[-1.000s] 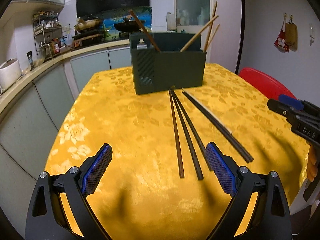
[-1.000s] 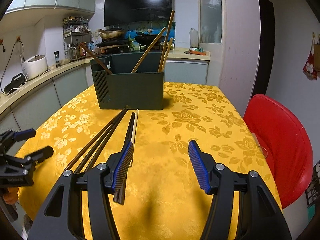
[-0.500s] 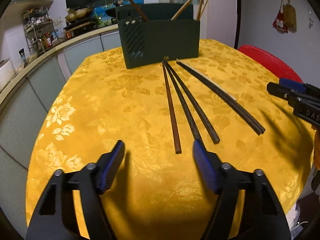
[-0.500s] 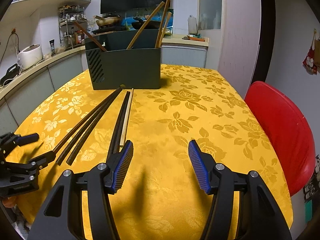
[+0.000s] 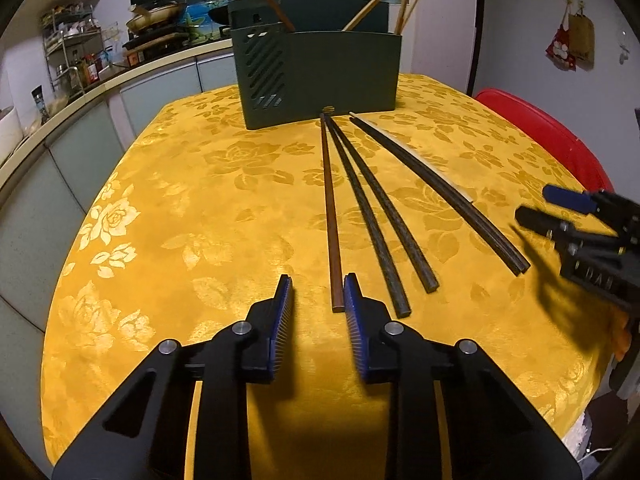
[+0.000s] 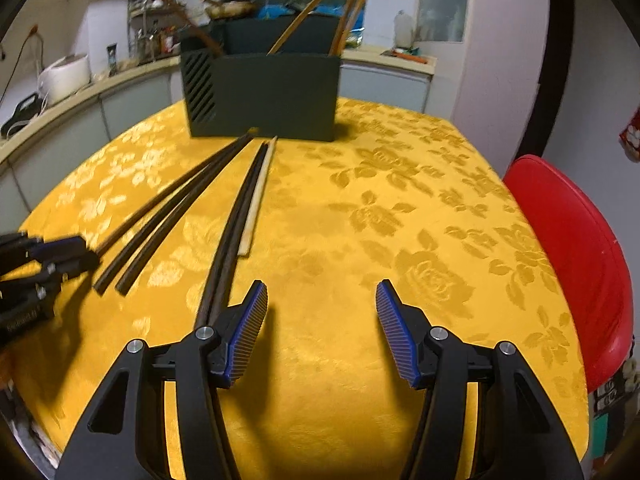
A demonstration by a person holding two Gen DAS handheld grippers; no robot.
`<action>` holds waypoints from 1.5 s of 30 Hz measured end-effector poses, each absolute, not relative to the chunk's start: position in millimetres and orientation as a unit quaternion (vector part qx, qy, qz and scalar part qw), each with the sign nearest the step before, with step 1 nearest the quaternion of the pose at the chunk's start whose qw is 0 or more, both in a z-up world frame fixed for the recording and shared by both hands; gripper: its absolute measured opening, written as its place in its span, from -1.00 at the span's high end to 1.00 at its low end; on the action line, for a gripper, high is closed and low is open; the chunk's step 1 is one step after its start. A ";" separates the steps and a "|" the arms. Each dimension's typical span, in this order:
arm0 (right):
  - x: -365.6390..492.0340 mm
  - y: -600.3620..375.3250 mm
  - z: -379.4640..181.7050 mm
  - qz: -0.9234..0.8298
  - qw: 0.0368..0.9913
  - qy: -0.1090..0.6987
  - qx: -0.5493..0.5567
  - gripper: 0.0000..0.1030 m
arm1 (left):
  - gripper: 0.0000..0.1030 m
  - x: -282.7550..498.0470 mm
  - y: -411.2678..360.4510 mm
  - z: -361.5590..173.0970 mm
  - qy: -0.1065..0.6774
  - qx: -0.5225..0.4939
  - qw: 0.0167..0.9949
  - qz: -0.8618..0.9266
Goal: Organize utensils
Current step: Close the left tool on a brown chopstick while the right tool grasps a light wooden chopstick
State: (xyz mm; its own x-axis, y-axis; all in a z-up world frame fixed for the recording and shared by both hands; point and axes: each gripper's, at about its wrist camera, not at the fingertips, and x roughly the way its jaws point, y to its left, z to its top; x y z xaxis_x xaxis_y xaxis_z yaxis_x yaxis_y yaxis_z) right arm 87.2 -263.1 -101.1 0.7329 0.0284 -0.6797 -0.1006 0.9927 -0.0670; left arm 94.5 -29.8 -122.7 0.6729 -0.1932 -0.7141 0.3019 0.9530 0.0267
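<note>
Left gripper (image 5: 317,294): jaws closing, far narrower than a second ago; near end of the reddish-brown chopstick (image 5: 330,216) sits between the tips, just inside the right pad, not yet pinched. Right gripper (image 6: 321,300): half open as before, empty; dark chopstick pair (image 6: 236,224) passes outside its left finger. All chopsticks fan out from the green holder (image 5: 320,64). Lettering on the opposite gripper unreadable.
</note>
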 end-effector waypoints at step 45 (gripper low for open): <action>144.0 -242.1 -103.6 0.098 0.904 0.415 -0.019 0.88 | 0.86 101.9 -26.9 -122.7 0.379 0.041 0.912 -0.153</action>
State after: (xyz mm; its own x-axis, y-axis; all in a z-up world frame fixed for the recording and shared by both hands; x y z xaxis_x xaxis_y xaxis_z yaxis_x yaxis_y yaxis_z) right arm 144.0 -242.1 -103.6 0.6368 0.1611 -0.7540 -0.1922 0.9802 0.0471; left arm 101.9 -26.9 -122.7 0.6658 -0.2479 -0.7037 0.3099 0.9499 -0.0414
